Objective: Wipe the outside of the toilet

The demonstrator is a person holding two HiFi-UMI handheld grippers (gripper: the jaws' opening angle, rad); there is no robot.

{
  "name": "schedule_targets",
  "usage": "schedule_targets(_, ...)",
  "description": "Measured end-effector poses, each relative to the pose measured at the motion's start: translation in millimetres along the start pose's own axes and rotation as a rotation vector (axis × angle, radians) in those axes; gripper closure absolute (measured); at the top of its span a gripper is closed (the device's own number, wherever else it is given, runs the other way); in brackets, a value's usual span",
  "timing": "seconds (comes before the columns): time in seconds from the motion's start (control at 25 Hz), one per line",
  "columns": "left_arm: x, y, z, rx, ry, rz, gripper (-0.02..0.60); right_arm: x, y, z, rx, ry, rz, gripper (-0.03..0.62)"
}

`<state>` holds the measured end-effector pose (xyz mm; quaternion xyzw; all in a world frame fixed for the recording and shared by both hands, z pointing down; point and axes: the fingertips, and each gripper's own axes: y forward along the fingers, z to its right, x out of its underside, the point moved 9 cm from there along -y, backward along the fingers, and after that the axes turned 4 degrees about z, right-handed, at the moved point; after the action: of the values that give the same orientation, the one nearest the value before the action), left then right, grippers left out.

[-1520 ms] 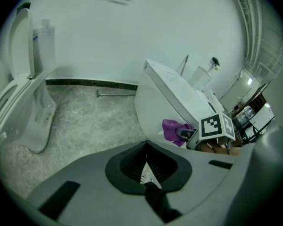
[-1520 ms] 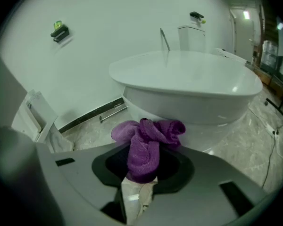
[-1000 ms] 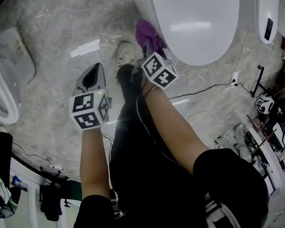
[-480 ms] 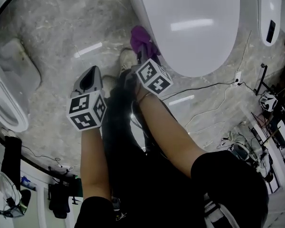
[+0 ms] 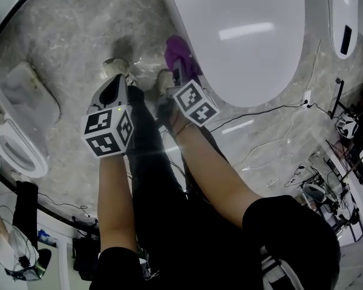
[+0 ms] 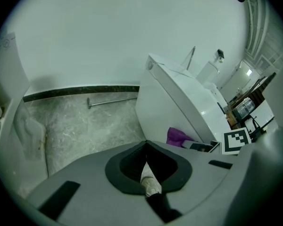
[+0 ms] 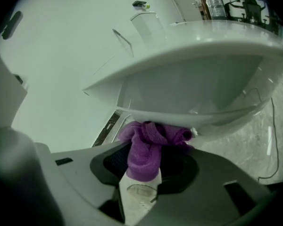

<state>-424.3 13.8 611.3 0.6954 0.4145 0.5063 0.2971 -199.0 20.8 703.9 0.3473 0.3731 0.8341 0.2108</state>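
Note:
The white toilet [image 5: 242,35] fills the top of the head view. A purple cloth [image 5: 180,56] is pressed against the bowl's left side, under the rim. My right gripper [image 5: 179,71] is shut on the cloth; its jaws have just been opening, and the cloth is still bunched between them. In the right gripper view the cloth [image 7: 146,149] hangs between the jaws of the right gripper [image 7: 148,142], just below the bowl [image 7: 193,88]. My left gripper [image 5: 117,80] hovers over the floor left of the toilet, shut and holding nothing. From the left gripper [image 6: 146,145], the toilet [image 6: 179,102] and cloth [image 6: 177,136] lie to the right.
The person's shoes [image 5: 118,65] [image 5: 163,80] stand on the grey marble floor beside the bowl. Another white fixture [image 5: 18,150] sits at the left edge. Cables [image 5: 272,110] trail across the floor on the right. A metal rod [image 6: 111,99] lies by the wall.
The left gripper has moved up the picture, closer to the toilet's side. The person's feet have stepped forward. The right gripper and cloth have shifted slightly left along the bowl.

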Motion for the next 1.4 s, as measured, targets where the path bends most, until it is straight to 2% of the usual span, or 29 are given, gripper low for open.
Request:
schedule_targets(0.2,-29.5,10.2,-14.3,0.024,0.043,-0.002,0.582,-5.7,13.0,-26.8,0.012,0.045,0.037,0.431)
schedule_targets(0.6,-85.4,38.8,-59.3,0.100,0.103,-0.066,0.581,-15.2,49.3,-77.5,0.118,0.126,0.118,0.422)
schedule_targets(1.0,-143.9,83.2,-103.5,0.175,0.205,-0.092,0.582,-20.9,100.8,-123.6,0.157,0.137,0.198,0.421)
schedule_targets(1.24,-156.1,95.0,-117.1,0.204,0.197,-0.107,0.581,-22.3,117.6,-140.6,0.163,0.121,0.210,0.421)
schedule_targets(1.4,-168.1,98.8,-131.6,0.203,0.159,-0.114,0.583,-30.6,129.8,-158.1,0.151,0.135,0.218,0.421)
